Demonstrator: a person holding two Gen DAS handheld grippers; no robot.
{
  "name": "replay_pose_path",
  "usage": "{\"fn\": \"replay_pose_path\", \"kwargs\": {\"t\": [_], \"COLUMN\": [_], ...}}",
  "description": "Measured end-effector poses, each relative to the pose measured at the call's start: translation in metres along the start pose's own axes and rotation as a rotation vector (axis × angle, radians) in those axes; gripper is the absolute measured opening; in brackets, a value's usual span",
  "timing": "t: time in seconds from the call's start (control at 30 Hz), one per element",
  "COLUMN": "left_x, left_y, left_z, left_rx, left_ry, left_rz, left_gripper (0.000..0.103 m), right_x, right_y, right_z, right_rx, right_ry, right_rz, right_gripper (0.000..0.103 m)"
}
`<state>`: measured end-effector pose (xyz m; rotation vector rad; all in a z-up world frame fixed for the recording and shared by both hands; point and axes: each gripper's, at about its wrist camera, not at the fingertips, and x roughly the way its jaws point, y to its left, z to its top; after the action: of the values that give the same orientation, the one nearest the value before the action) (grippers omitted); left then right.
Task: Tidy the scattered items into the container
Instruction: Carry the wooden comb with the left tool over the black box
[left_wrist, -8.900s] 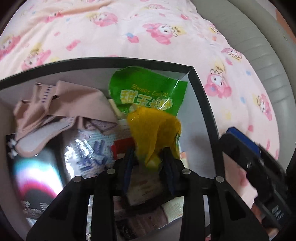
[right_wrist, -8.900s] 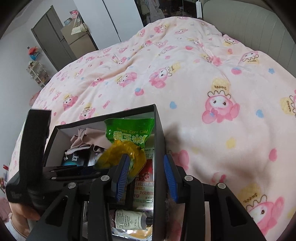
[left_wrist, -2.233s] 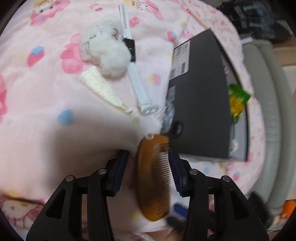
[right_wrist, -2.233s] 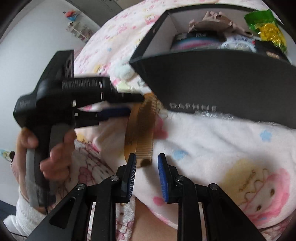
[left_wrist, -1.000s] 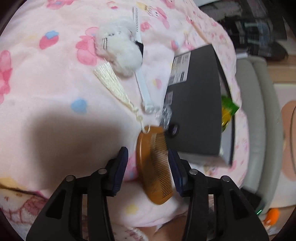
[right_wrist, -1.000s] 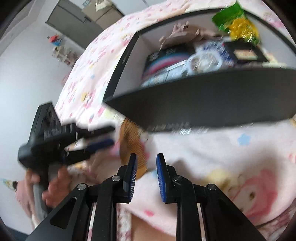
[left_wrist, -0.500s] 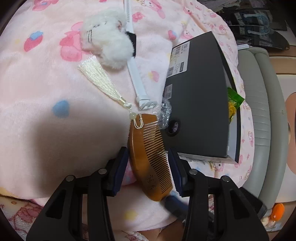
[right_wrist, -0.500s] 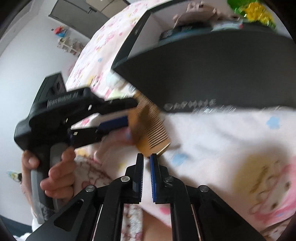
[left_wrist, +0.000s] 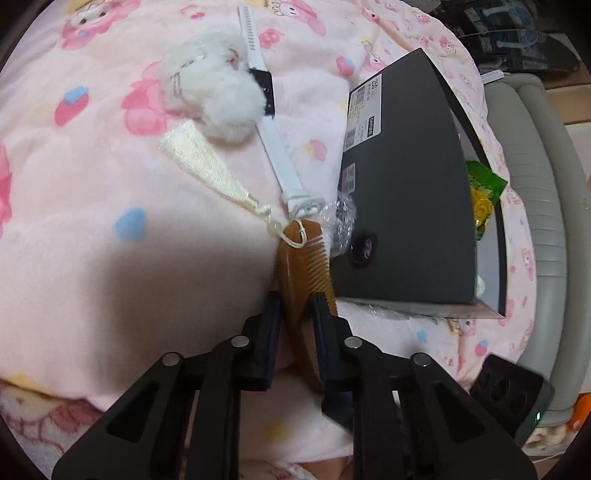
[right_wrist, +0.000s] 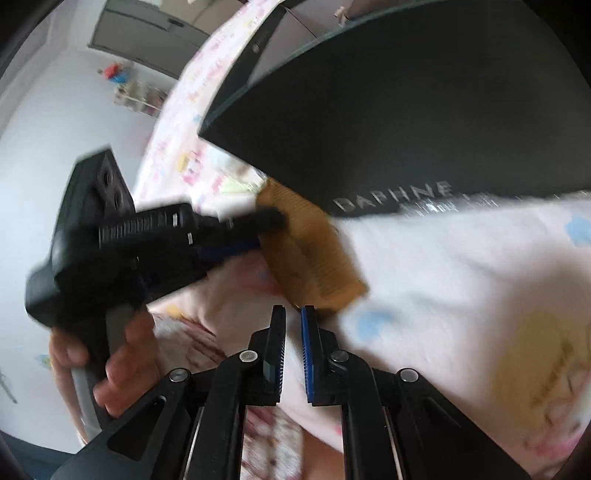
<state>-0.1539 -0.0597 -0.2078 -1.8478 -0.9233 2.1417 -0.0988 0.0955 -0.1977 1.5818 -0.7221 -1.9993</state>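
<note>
Two jaws closing: left gripper (left_wrist: 294, 316) narrowed onto the comb (left_wrist: 301, 266) beside the box (left_wrist: 406, 192); right gripper (right_wrist: 293, 330) nearly shut, empty.

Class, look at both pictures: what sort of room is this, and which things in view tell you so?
Most likely a bedroom: a soft pink cartoon-print fleece blanket covers a bed, a grey padded headboard curves along its edge, and a grey wardrobe stands by the white wall.
</note>
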Motion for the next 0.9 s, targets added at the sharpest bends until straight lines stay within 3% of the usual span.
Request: {"fn": "replay_pose_path", "kwargs": {"t": [0.13, 0.23, 0.27, 0.33, 0.4, 0.53, 0.67, 0.77, 0.8, 0.83, 0.9], "left_x": [-0.008, -0.023, -0.025, -0.037, -0.048, -0.056, -0.042, -0.050, -0.049, -0.045, -0.039], "left_y": [-0.007, -0.005, -0.004, -0.002, -0.003, -0.001, 0.010, 0.008, 0.008, 0.006, 0.011], "left_z": [-0.013, -0.033, -0.036, -0.037, -0.028, -0.001, -0.002, -0.005, -0.004, -0.003, -0.004], "left_rx": [0.040, 0.056, 0.053, 0.060, 0.075, 0.111, 0.069, 0.096, 0.100, 0.108, 0.129], "left_ry": [0.004, 0.040, 0.056, 0.047, -0.004, -0.105, -0.024, -0.060, -0.062, -0.053, -0.025], "left_rz": [-0.003, 0.007, -0.003, -0.014, 0.019, 0.116, -0.015, 0.030, 0.044, 0.065, 0.094], "left_gripper": [0.016, 0.019, 0.023, 0.042, 0.044, 0.044, 0.044, 0.043, 0.038, 0.025, 0.018], "right_x": [-0.014, -0.026, -0.029, -0.036, -0.033, -0.044, -0.041, -0.036, -0.031, -0.028, -0.023], "right_y": [0.008, 0.009, 0.009, 0.001, -0.004, -0.025, -0.031, -0.037, -0.039, -0.042, -0.043], "right_z": [0.000, -0.003, -0.006, -0.011, -0.014, -0.008, 0.005, 0.019, 0.021, 0.022, 0.021], "right_rx": [-0.008, -0.032, -0.030, -0.013, -0.012, 0.015, -0.025, -0.057, -0.062, -0.071, -0.097], "right_ry": [-0.088, -0.081, -0.076, -0.062, -0.040, -0.057, -0.074, -0.045, -0.039, -0.042, -0.062], "right_rz": [0.010, -0.046, -0.052, -0.055, -0.068, -0.094, -0.198, -0.231, -0.217, -0.190, -0.164], "right_gripper": [0.006, 0.006, 0.006, 0.006, 0.006, 0.007, 0.009, 0.009, 0.009, 0.009, 0.009]}}
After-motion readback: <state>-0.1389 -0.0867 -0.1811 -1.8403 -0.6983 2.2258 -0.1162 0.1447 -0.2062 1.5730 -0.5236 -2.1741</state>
